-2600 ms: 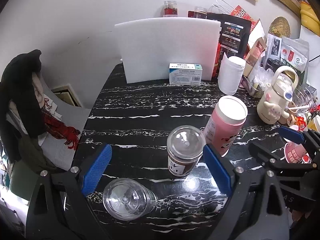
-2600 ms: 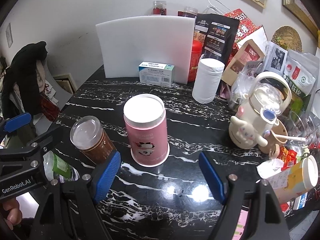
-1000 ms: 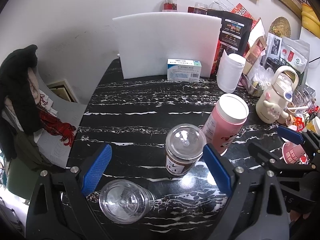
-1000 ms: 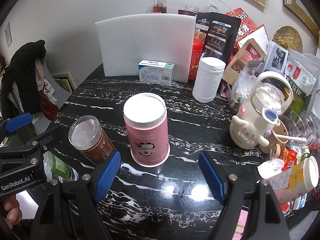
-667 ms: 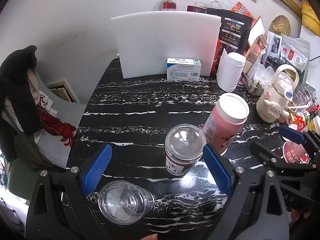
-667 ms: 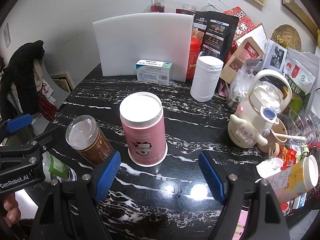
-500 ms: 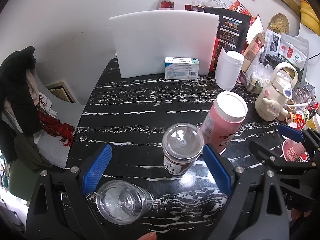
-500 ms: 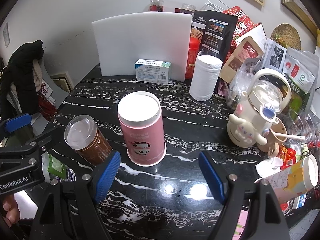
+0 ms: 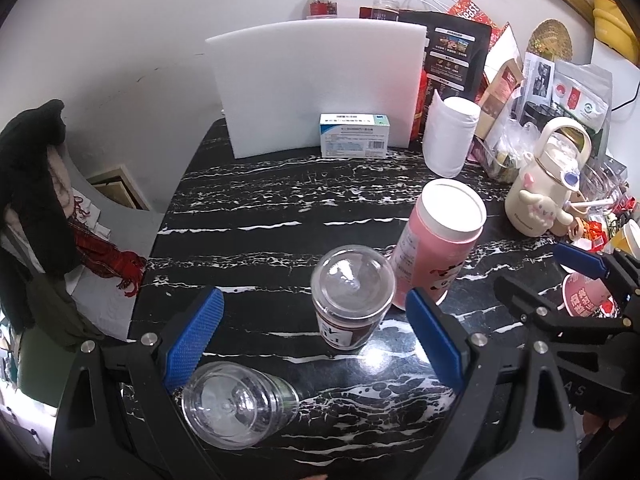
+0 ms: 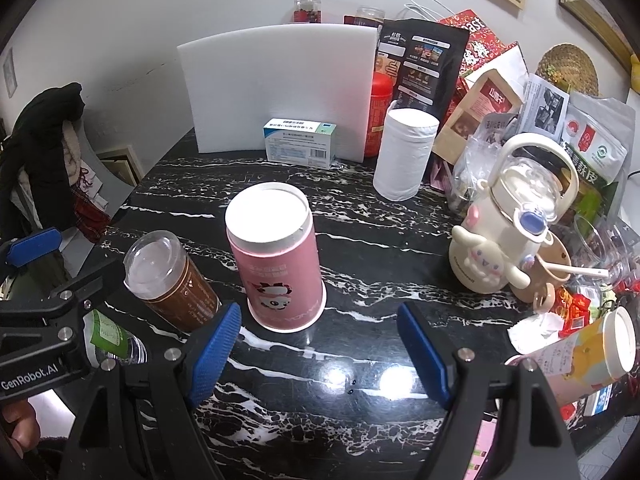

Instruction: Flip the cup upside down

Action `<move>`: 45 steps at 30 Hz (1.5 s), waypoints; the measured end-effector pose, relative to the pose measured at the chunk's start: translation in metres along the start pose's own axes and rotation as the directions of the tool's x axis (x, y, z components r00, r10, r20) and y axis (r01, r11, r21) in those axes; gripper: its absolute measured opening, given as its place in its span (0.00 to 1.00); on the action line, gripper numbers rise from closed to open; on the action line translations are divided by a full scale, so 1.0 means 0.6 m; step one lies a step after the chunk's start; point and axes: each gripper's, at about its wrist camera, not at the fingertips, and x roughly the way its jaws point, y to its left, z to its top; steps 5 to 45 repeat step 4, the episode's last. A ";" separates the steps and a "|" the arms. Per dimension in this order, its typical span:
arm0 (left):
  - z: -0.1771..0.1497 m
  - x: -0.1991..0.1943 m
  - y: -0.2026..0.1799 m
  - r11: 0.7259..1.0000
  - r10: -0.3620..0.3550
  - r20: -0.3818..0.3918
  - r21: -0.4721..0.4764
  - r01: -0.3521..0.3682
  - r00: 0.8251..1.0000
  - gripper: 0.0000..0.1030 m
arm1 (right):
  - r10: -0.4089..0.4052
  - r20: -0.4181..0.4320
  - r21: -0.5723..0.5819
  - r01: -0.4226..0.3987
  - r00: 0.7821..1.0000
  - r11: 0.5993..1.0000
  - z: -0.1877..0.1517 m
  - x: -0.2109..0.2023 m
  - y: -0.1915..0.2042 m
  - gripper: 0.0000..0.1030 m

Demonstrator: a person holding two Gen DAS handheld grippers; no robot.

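Observation:
A pink paper cup (image 10: 276,260) with a panda print stands upside down on the black marble table (image 10: 360,248), white base up; it also shows in the left wrist view (image 9: 438,240). A brown cup with a clear dome lid (image 9: 348,296) stands just left of it (image 10: 168,280). My left gripper (image 9: 316,344) is open, hovering above the table with the brown cup between and beyond its fingers. My right gripper (image 10: 320,348) is open and empty, just in front of the pink cup.
A clear plastic bottle (image 9: 236,400) lies on its side by my left finger. A white foam board (image 10: 276,88), a medicine box (image 10: 300,142) and a white cylinder (image 10: 404,154) stand at the back. A cartoon kettle (image 10: 504,232), bags and cups crowd the right side.
Both grippers have drifted slightly; the cups and bottle shift a little left in view. Both stay open and nothing was grasped.

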 end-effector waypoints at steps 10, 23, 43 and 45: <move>0.001 -0.003 -0.003 1.000 0.010 0.013 0.009 -0.010 1.000 0.90 | 0.000 -0.002 0.000 0.000 1.000 1.000 -0.001 0.001 0.001 0.79; 0.001 -0.003 -0.003 1.000 0.010 0.013 0.009 -0.010 1.000 0.90 | 0.000 -0.002 0.000 0.000 1.000 1.000 -0.001 0.001 0.001 0.79; 0.001 -0.003 -0.003 1.000 0.010 0.013 0.009 -0.010 1.000 0.90 | 0.000 -0.002 0.000 0.000 1.000 1.000 -0.001 0.001 0.001 0.79; 0.001 -0.003 -0.003 1.000 0.010 0.013 0.009 -0.010 1.000 0.90 | 0.000 -0.002 0.000 0.000 1.000 1.000 -0.001 0.001 0.001 0.79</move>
